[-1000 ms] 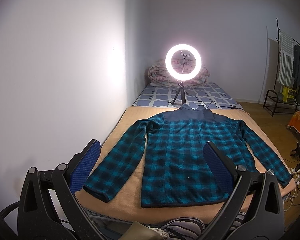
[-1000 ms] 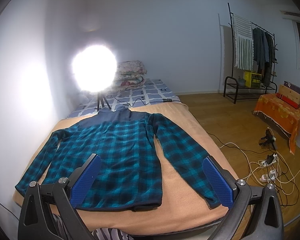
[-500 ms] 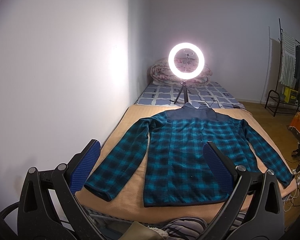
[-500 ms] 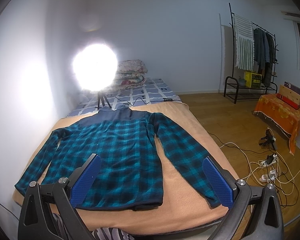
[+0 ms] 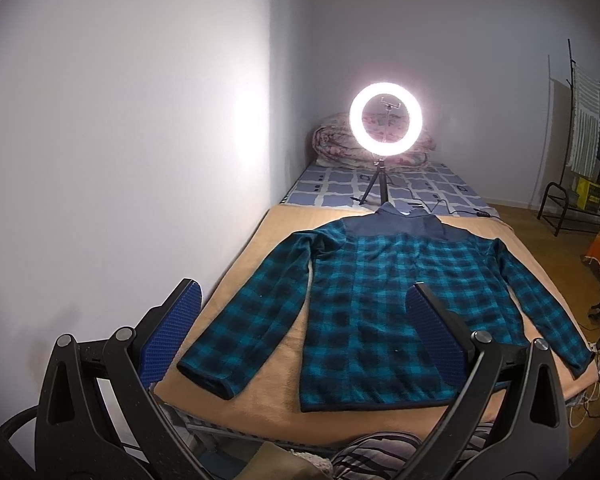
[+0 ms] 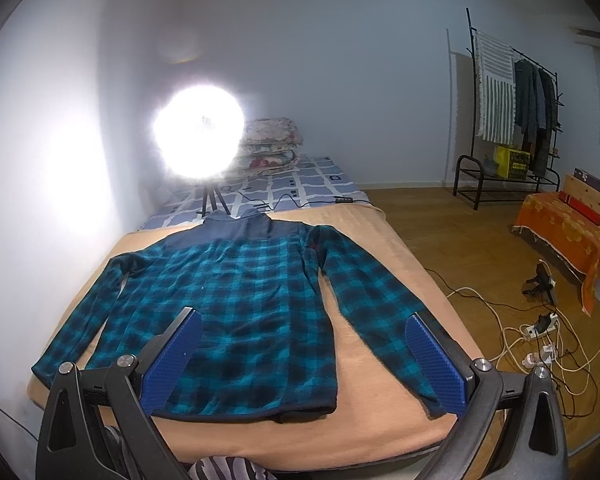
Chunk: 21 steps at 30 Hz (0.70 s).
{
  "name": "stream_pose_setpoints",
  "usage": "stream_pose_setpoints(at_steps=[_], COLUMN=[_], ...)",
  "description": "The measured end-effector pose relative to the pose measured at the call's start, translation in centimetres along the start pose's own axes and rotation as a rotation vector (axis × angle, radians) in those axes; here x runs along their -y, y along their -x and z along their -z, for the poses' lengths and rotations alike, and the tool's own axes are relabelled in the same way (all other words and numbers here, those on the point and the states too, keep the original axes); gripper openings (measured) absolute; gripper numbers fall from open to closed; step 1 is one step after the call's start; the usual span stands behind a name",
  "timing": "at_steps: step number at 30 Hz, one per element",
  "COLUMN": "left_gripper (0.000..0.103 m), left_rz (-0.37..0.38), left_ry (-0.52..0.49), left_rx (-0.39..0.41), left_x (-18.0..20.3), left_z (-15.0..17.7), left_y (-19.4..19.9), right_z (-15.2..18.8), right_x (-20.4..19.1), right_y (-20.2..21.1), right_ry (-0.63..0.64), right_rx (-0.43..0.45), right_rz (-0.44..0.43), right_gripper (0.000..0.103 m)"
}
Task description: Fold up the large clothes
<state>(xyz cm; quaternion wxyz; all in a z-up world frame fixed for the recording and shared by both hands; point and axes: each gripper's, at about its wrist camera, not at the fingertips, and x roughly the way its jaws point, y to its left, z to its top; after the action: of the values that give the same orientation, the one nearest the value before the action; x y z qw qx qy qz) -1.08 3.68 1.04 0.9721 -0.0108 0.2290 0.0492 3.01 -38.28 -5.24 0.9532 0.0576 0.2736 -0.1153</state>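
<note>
A teal and black plaid shirt (image 5: 384, 300) (image 6: 240, 304) with a dark blue yoke lies flat and face down on a tan blanket (image 5: 268, 344) (image 6: 348, 360), both sleeves spread out to the sides. My left gripper (image 5: 304, 332) hovers open above the near left part of the bed, holding nothing. Its blue pads (image 5: 172, 336) frame the left sleeve and the hem. My right gripper (image 6: 304, 356) is open too, over the hem and the right cuff, well above the cloth.
A lit ring light (image 5: 386, 124) on a tripod stands on the bed just behind the collar, with a cable beside it. Folded quilts (image 6: 272, 148) lie at the head. A wall runs along the left. Cables and power strips (image 6: 540, 336) lie on the floor right; a clothes rack (image 6: 508, 112) stands beyond.
The left wrist view has swung slightly leftward, so the shirt sits further right in it. The right wrist view has barely shifted. Both grippers stay open; the shirt has not moved.
</note>
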Motion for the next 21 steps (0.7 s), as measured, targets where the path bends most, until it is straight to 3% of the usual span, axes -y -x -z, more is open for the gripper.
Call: stream_pose_setpoints(at_steps=[15, 21], left_gripper=[0.103, 0.103], left_rz=[-0.141, -0.16], left_ry=[0.035, 0.067], left_rx=[-0.049, -0.081], left_x=[-5.3, -7.9], left_z=[2.9, 5.0], left_y=[-2.6, -4.0], right_z=[-1.8, -2.6], right_x=[-4.4, -6.4], right_y=[-1.7, -2.5], right_ry=[0.052, 0.08], right_rx=[0.008, 0.013], right_rz=[-0.036, -0.06], right_gripper=[0.103, 0.103])
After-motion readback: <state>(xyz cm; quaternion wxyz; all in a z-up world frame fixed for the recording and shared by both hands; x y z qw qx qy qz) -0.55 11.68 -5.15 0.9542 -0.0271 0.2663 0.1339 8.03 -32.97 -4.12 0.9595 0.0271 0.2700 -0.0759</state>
